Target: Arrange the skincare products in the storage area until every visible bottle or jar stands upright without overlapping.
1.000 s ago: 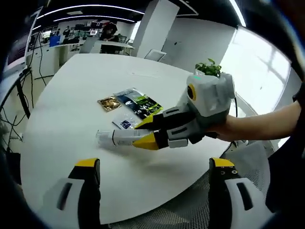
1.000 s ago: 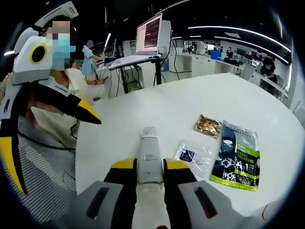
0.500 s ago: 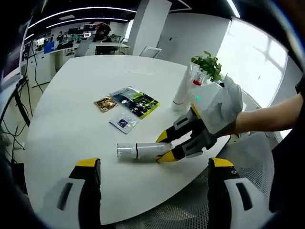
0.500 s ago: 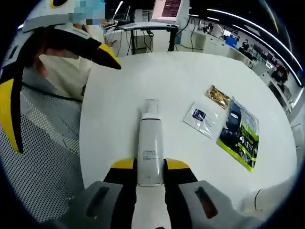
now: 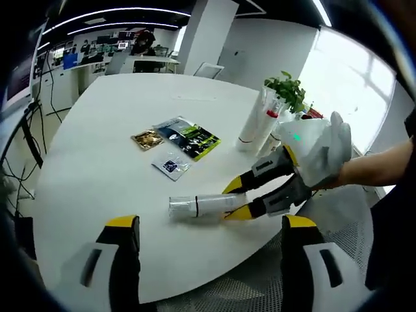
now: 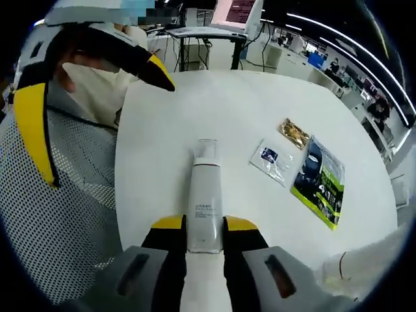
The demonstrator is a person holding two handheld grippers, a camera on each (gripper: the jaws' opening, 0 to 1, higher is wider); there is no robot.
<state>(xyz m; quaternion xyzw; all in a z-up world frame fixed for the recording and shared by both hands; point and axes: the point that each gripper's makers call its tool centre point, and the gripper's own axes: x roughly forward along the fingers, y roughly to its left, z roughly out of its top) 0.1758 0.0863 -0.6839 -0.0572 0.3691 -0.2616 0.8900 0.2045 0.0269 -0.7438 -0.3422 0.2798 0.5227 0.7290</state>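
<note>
Tube [image 6: 203, 205] of skincare product, white with a clear cap, lying on its side on the white round desk [image 5: 97, 149] near the edge closest to the person. Right claw [image 6: 204, 234], its yellow-tipped jaws closed against the two sides of the tube's lower body; the cap end points away from the claw across the desk. In the left gripper view the same tube [image 5: 201, 206] lies flat, with the right claw [image 5: 237, 198] reaching in from the right, one jaw above and one below the tube, and a gloved hand [image 5: 325, 153] holding the tool. Left claw [image 5: 205, 224], jaws set wide apart and holding nothing, raised above the near desk edge; in the right gripper view it [image 6: 97, 110] appears at upper left, also spread wide, over a mesh chair [image 6: 58, 221].

Farther along the desk lie three flat packets: a dark green-and-black pouch [image 5: 188, 138], a small gold sachet [image 5: 148, 138] just beside it, and a small clear sachet [image 5: 170, 166] with a dark label, nearest the tube but apart from it. A tall white upright tube [image 5: 252, 127] stands near the far right edge, next to a small potted plant [image 5: 287, 88].
</note>
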